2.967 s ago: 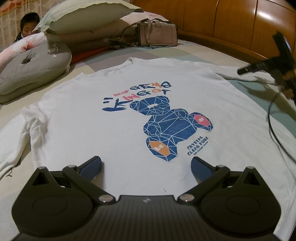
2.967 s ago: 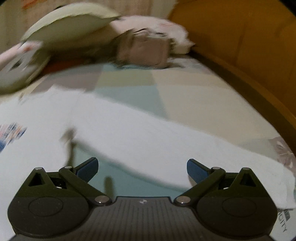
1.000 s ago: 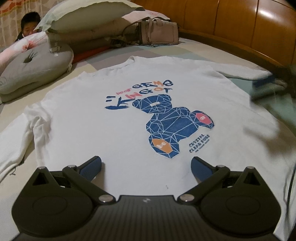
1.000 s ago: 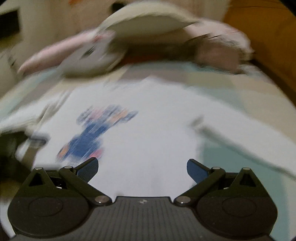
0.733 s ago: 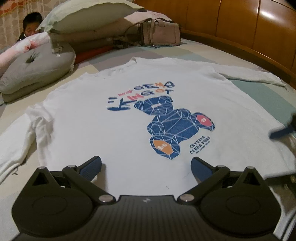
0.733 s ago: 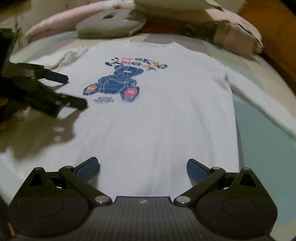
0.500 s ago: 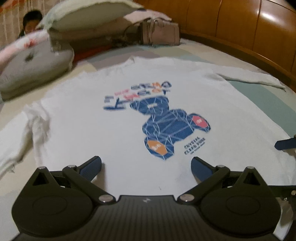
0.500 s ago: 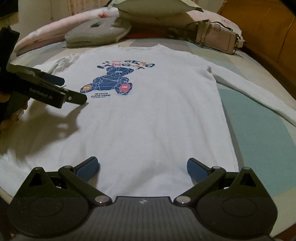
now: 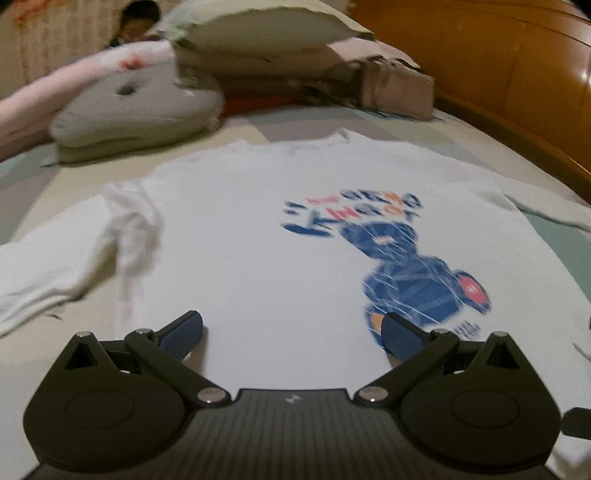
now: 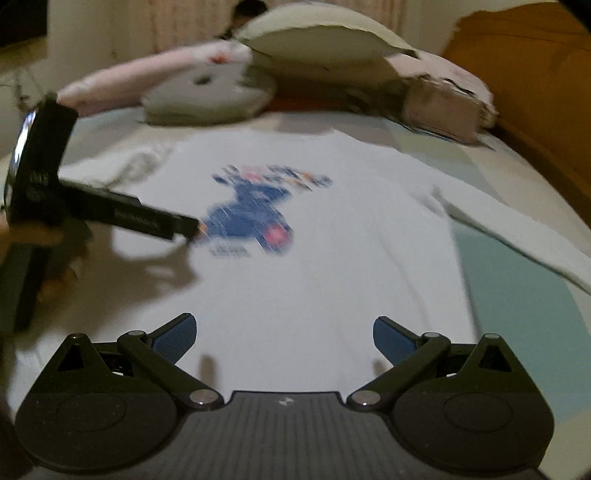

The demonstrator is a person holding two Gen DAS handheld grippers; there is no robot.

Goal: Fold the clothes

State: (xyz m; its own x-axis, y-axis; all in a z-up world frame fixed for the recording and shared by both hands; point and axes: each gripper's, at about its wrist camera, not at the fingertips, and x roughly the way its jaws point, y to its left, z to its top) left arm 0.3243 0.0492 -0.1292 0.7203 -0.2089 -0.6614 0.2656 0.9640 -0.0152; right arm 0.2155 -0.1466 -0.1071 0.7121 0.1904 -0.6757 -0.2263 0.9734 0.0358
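You stood in a home bedroom: a bed (image 9: 461,140) with pillows (image 9: 258,26), wooden headboard (image 9: 498,62) and handbag (image 9: 397,92).

The long-sleeved shirt (image 9: 280,258) lies flat on the bed (image 9: 424,133). Behind its collar: ring cushion (image 9: 136,99) left, pillow (image 9: 258,26) centre, handbag (image 9: 397,94) right, headboard (image 9: 517,74) beyond.

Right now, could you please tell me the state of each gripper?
Left gripper: open, holding nothing, low over the white shirt.
Right gripper: open, holding nothing, near the shirt's bottom hem.
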